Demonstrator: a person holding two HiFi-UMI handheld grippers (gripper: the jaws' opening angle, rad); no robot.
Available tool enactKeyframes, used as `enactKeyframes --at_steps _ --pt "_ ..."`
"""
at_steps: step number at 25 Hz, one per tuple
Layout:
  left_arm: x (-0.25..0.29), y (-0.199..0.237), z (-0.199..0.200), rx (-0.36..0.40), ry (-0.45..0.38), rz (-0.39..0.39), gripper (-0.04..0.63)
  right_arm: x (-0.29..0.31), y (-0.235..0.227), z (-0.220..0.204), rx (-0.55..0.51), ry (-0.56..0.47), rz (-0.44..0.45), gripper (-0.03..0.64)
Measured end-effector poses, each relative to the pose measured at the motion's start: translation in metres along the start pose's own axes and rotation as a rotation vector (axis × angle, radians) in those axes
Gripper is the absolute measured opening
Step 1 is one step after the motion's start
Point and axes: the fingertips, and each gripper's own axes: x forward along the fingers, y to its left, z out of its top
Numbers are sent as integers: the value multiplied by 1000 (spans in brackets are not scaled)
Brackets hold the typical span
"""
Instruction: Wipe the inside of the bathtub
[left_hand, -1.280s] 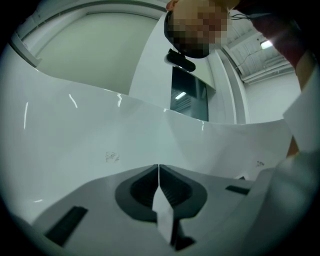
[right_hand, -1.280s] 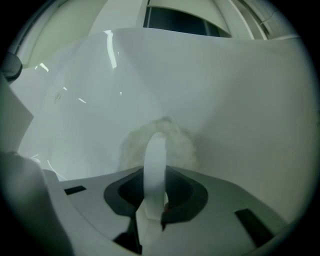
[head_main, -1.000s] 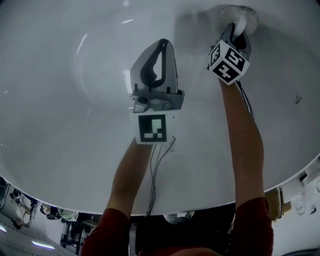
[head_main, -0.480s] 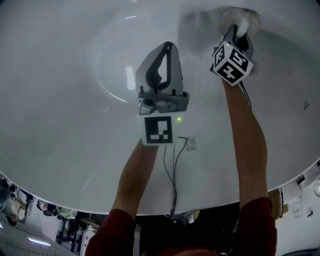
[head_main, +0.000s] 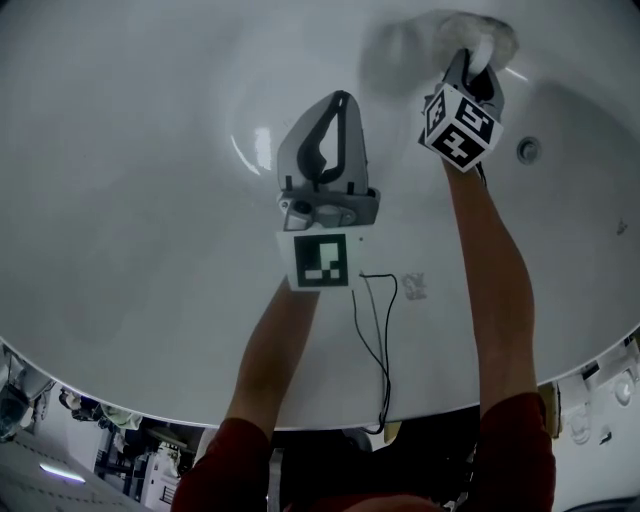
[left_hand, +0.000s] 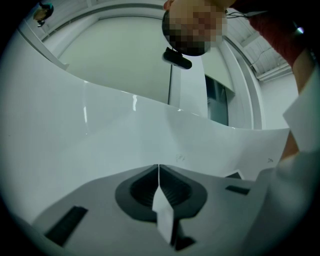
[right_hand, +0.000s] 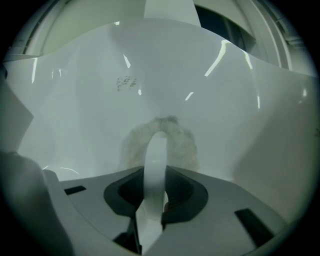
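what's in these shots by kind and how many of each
grippers: 2, the left gripper with its fingers shut on nothing, the right gripper shut on the scrubber's white handle
fluffy scrubber: 1
bathtub: 1
round fitting in the tub wall: 1
total: 5

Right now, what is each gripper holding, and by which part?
The right gripper clamps the white loop handle of a fluffy scrubbing pad. The left gripper is shut on nothing.
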Motion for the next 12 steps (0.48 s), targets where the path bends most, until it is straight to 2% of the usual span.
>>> enactKeyframes --at_steps 12 --pt "-30 77 0 9 11 71 17 -3 92 0 -49 -1 62 91"
